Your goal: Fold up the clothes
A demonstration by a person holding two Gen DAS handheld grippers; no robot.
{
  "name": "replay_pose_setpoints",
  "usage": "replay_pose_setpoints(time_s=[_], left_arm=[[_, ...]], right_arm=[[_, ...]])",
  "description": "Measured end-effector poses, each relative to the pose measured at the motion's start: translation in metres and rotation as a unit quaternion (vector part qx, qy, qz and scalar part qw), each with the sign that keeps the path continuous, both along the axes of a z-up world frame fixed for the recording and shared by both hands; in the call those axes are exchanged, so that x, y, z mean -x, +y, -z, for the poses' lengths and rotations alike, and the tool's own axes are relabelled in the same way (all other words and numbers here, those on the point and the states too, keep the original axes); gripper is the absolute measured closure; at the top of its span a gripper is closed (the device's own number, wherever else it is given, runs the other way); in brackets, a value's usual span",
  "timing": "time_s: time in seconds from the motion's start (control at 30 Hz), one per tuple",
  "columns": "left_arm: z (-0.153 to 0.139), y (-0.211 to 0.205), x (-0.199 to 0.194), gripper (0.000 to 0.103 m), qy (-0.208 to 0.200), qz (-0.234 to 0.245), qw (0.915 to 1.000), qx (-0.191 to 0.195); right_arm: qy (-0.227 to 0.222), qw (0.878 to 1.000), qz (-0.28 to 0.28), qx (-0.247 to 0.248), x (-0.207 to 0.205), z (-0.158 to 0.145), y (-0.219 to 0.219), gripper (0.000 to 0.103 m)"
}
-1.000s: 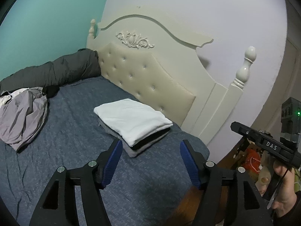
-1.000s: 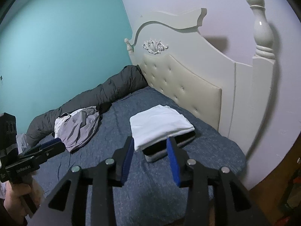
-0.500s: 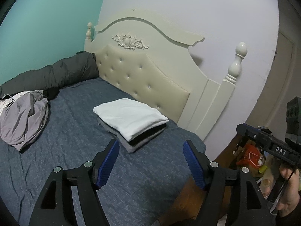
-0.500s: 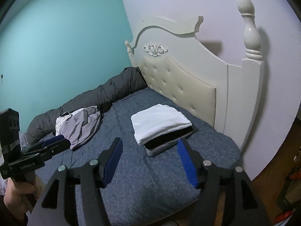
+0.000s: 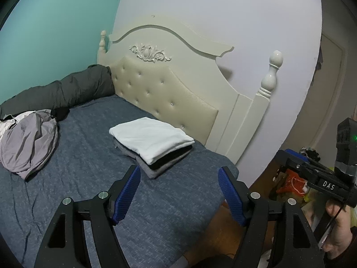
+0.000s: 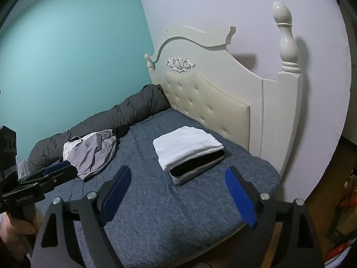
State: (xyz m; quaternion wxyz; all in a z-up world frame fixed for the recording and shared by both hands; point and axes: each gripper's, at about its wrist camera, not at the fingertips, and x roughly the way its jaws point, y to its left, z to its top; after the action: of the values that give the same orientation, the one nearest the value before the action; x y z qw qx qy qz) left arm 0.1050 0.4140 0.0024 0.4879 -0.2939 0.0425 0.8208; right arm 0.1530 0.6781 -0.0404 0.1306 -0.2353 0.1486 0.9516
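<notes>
1. Backing off from the folded stack (image 5: pixel 154 144), which sits on the bed (image 5: pixel 93 178) near the headboard (image 5: pixel 165 93), we have both claws released: the left claw (image 5: pixel 179 192) and right claw (image 6: pixel 178 195) have just been spreading, nothing between them.
2. We should head next for the crumpled grey garment (image 6: pixel 91 154) by the dark bolster (image 6: pixel 125 114) (still unfolded, we judge).
3. We pinch it at two separate edges, lift, and spread it flat before folding.

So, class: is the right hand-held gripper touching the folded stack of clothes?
Apart. In the right wrist view the open right hand-held gripper is empty, with bare blue bedspread between it and the folded stack.
</notes>
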Motion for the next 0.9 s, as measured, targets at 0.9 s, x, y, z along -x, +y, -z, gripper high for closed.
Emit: replay_pose_setpoints(time_s=[0.9], left_arm=[[-0.004,-0.024,-0.018,0.000,0.008,-0.003,1.0000,-0.002]], right_arm=[[0.009,1.000,0.022,-0.014,-0.021,-0.005,-0.020,0.002]])
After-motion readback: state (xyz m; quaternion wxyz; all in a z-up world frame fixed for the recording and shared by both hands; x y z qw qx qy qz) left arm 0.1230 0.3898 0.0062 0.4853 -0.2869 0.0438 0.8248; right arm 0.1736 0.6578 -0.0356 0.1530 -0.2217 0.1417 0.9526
